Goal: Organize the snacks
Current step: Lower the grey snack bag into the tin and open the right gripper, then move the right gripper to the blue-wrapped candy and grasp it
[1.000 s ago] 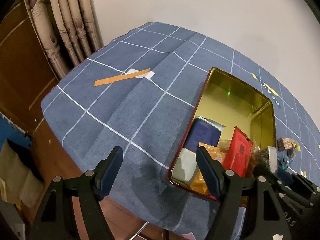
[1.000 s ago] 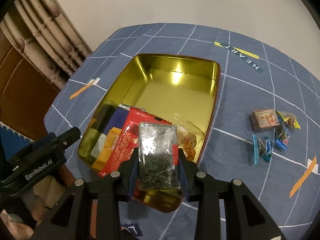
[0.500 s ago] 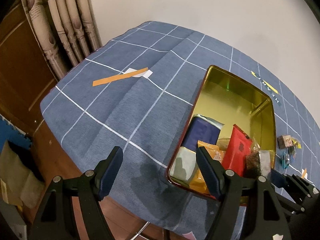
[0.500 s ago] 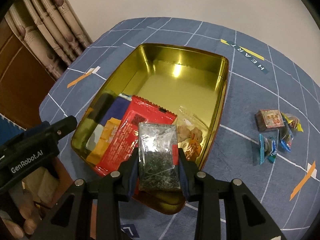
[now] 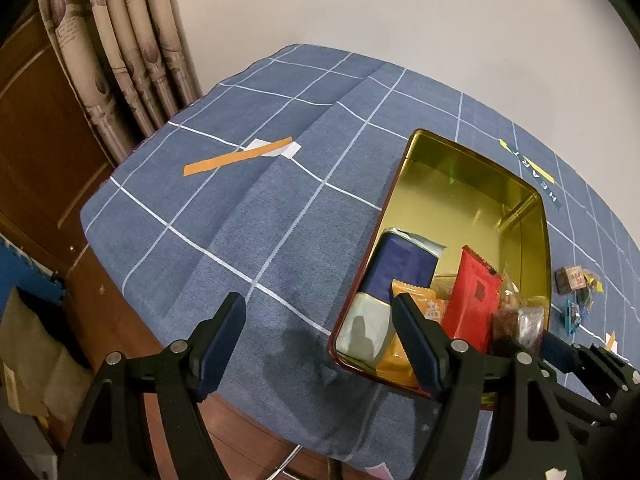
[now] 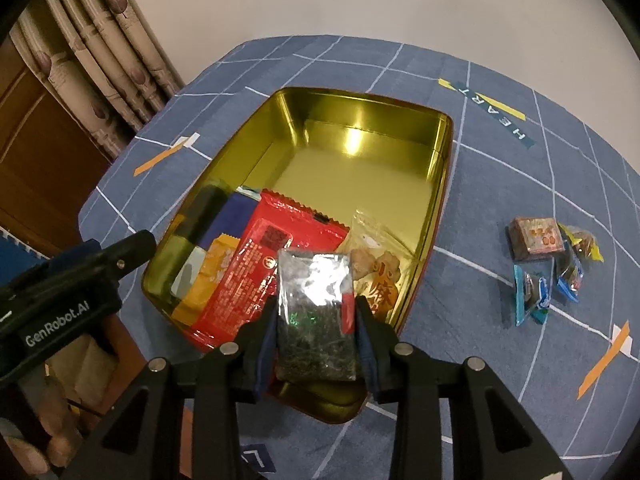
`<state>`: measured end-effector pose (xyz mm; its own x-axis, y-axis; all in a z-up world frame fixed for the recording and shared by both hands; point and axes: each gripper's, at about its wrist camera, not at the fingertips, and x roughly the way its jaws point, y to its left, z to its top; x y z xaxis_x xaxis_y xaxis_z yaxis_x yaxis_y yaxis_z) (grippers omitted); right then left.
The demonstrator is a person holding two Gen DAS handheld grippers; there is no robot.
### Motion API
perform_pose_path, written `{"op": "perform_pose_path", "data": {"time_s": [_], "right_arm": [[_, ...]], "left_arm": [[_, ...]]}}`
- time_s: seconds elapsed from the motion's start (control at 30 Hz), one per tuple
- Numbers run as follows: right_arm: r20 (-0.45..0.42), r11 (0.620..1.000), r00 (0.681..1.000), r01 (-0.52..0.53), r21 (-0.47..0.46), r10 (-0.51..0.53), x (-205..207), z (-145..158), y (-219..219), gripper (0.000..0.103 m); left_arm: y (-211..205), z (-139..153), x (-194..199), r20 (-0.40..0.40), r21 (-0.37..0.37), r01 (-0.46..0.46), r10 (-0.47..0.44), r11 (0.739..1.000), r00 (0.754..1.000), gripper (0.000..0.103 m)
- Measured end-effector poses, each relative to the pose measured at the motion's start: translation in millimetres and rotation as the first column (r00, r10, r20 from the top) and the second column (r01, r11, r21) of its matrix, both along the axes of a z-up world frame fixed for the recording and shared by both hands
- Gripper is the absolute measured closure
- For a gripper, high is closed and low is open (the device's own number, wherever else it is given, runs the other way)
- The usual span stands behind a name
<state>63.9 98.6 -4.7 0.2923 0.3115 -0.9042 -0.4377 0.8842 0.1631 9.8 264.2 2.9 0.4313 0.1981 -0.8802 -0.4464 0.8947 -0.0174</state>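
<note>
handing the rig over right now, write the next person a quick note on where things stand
Right gripper: shut on a clear packet of dark snack, held over the near end of the gold tin.
Left gripper: open, empty, above the tablecloth beside the tin.
Done: red packet, orange packet, blue box and a clear bag of snacks lie in the tin.
Left: release this packet, then bring over the small wrapped snacks on the cloth to the tin's right.
</note>
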Motion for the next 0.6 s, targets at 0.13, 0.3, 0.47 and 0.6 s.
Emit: {"op": "perform_pose_path", "data": {"time_s": [0.13,0.3,0.47,0.6], "right_arm": [[0.017,1.000,1.000,-0.004,0.008,0.004,-1.3,4.4,-0.9,0.064],[0.037,1.000,0.999,0.001,0.023,-0.002,-0.9,10.6,-4.7,0.064],[0.074,0.999,0.997,0.016,0.049,-0.019,0.1,21.1,-16.2,0.064],[0.104,0.996,0.993,0.053,0.065,-0.060,6.7,27.6,-37.8,0.064]], "left_arm": [[-0.4,1.0,0.2,0.001,0.005,0.003,-0.003,1.000,1.000,0.031],[-1.0,1.2,0.5,0.002,0.010,0.002,-0.002,1.000,1.000,0.031],[-1.2,1.7,0.9,0.003,0.012,0.004,-0.004,1.000,1.000,0.031],[-3.0,1.9,1.0,0.003,0.021,0.010,-0.010,1.000,1.000,0.030]]}}
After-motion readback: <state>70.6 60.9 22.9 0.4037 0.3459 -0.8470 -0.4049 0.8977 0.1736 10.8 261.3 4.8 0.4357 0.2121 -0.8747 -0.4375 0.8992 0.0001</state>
